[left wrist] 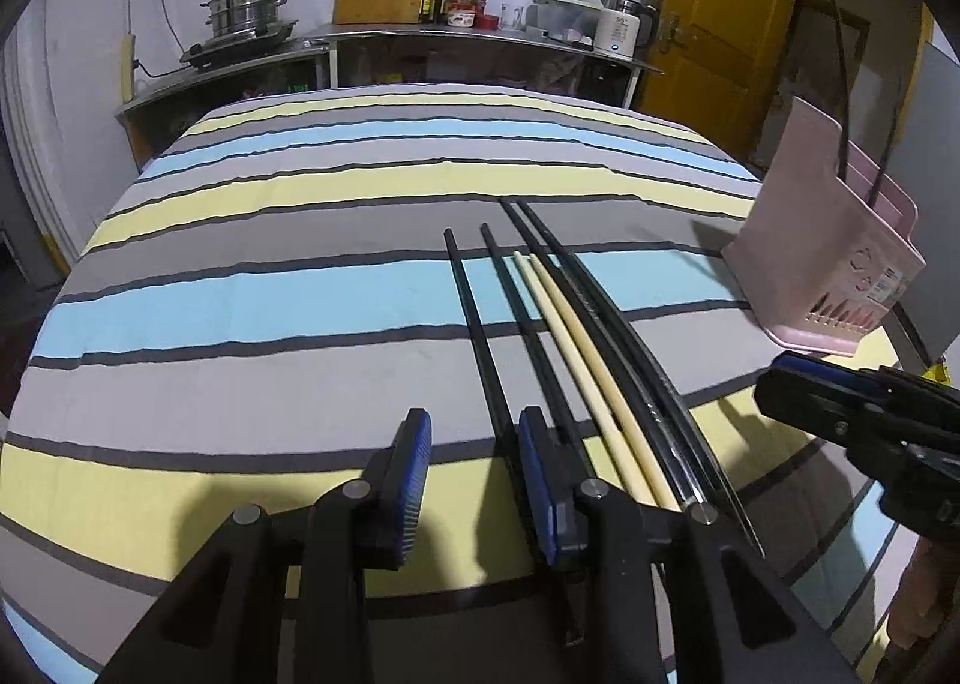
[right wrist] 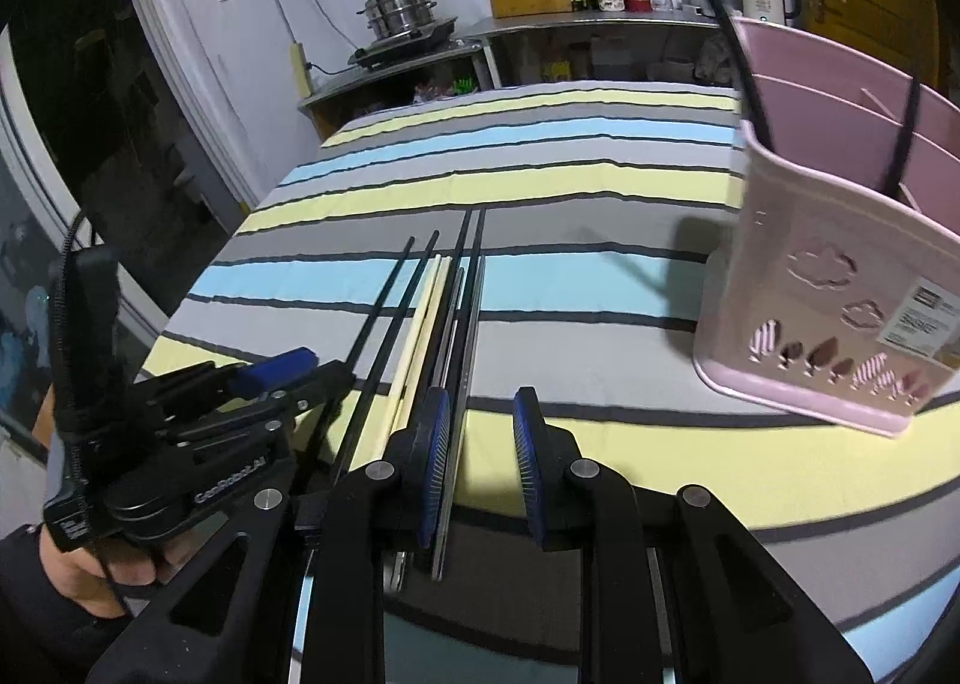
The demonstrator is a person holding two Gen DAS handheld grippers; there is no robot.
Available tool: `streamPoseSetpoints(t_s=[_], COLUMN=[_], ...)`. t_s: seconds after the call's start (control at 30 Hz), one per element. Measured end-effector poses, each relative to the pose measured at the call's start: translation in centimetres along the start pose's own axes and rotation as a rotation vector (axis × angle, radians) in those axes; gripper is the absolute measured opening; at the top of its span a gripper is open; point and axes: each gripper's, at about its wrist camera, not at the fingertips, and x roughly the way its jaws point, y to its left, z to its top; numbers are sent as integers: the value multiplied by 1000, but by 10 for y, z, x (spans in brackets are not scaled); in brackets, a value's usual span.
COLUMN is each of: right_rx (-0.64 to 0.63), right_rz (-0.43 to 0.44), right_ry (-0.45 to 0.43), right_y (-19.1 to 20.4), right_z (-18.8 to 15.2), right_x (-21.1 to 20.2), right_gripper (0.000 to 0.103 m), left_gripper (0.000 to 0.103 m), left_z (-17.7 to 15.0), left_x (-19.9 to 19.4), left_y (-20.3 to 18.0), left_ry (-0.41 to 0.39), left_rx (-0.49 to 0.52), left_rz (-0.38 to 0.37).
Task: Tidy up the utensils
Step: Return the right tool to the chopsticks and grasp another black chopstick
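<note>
1. Spreading across both views, the striped grey, blue and yellow cloth on the worktop (left wrist: 270, 312) carries everything, so any pick should press lightly to avoid dragging fabric.
2. At the right of both frames stands the pink plastic utensil holder (right wrist: 828, 288), with two dark chopsticks already upright in it; I judge it the destination.
3. The left claw (left wrist: 474, 480) hovers low at the bottom centre, jaws apart, nothing between them; its right pad sits beside the thin black chopsticks (left wrist: 480, 336).
4. The right claw (right wrist: 480, 456) is likewise apart and empty, beside the metal-trimmed black pair (right wrist: 465, 324).
5. Between these lie the cream chopsticks (left wrist: 576, 360). Take one pair only, near the thick ends.
</note>
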Motion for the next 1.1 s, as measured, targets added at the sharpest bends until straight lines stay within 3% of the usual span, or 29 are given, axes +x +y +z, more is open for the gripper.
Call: streamPoseSetpoints(t_s=[0.5,1.1], right_rx=[-7,-66], right_rz=[-19,-104], right_ry=[84,89], right_y=[-2,4], right_z=[28,39], right_x=[58,69], right_gripper=[21,17], left_gripper=[31,28], left_z=[29,46], left_x=[21,35], left_y=[14,13], left_ry=[32,42], left_rx=[-24,26], left_rz=[-36,11])
